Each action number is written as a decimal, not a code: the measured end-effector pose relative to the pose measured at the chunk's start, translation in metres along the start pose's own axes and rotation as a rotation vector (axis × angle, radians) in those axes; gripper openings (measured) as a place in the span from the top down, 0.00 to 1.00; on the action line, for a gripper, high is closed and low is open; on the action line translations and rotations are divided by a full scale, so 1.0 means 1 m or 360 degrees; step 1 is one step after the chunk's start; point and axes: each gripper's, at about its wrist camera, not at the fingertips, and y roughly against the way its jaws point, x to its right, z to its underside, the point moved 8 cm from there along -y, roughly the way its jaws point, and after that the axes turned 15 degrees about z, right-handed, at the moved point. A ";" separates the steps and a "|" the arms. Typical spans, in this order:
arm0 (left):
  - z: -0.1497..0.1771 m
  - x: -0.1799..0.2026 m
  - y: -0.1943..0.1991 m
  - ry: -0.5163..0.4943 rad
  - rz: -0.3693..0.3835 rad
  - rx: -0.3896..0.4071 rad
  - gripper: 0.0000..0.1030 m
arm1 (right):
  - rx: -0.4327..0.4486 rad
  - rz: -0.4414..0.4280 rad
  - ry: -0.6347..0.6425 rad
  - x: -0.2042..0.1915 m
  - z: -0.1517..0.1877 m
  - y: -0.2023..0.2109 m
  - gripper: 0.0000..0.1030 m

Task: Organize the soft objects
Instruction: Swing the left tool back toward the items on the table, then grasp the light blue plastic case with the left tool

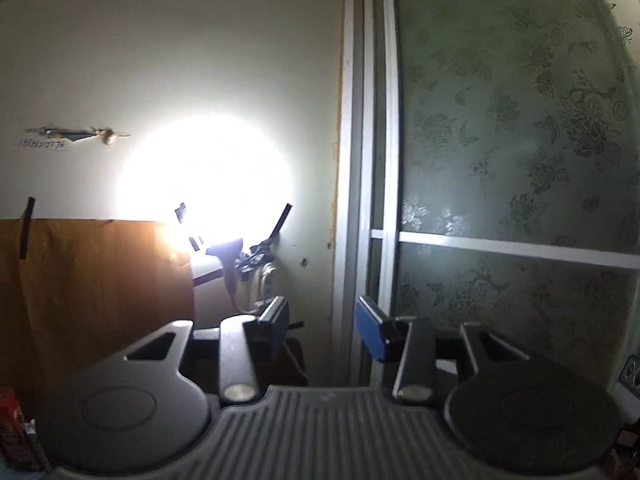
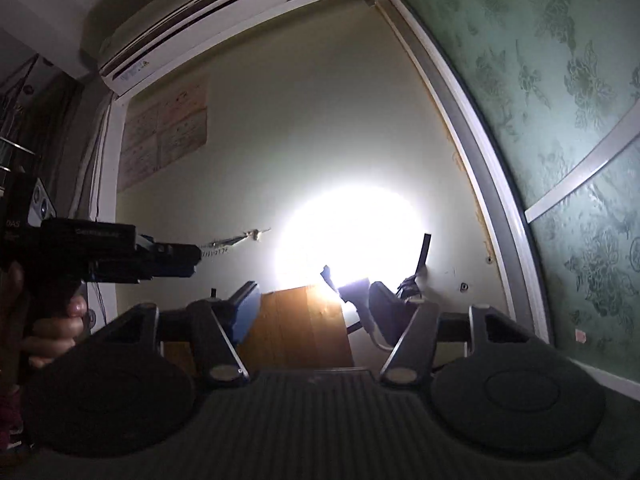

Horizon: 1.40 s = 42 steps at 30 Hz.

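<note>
Two hand-held grippers point at a cream wall with a bright lamp glare at frame centre. No soft object shows in either view. The left gripper is wide apart and empty. The right gripper is likewise spread, empty. One air conditioner sits upper left.

Little is legible from where I hold my grippers. In my right wrist view, the black left gripper sits to the left of my fingers; its rear edge carries white letters reading "DAS", and a faint line of print along its top bar is too blurred to read. Ahead on the cream wall, a small white paper strip with handwritten digits is indistinct, as are the pale wall posters above it.
</note>
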 end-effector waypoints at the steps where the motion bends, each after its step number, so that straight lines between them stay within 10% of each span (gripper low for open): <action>1: 0.014 -0.012 0.009 0.0009 -0.0024 -0.0022 0.62 | -0.0033 0.0001 0.0005 -0.001 0.013 -0.010 0.35; 7: 0.150 -0.115 0.051 0.0350 -0.0131 -0.0177 0.61 | -0.0353 -0.0046 0.0052 -0.051 0.134 -0.033 0.35; 13: 0.294 -0.241 0.080 0.0640 -0.0492 -0.0295 0.59 | -0.0782 -0.0097 0.0226 -0.123 0.302 -0.092 0.36; 20: 0.358 -0.298 0.071 0.0824 -0.0556 -0.0445 0.59 | -0.1013 0.0039 0.0468 -0.176 0.413 -0.158 0.35; 28: 0.376 -0.298 0.068 0.0847 -0.0508 -0.0490 0.51 | -0.0992 0.0257 0.0590 -0.171 0.450 -0.164 0.60; 35: 0.400 -0.269 0.027 0.1001 -0.0248 -0.0549 0.31 | -0.0942 -0.0049 0.0643 -0.150 0.419 -0.065 0.63; 42: 0.419 -0.216 -0.028 0.1190 -0.0020 -0.0708 0.28 | -0.1139 -0.0040 0.0668 -0.102 0.425 0.000 0.33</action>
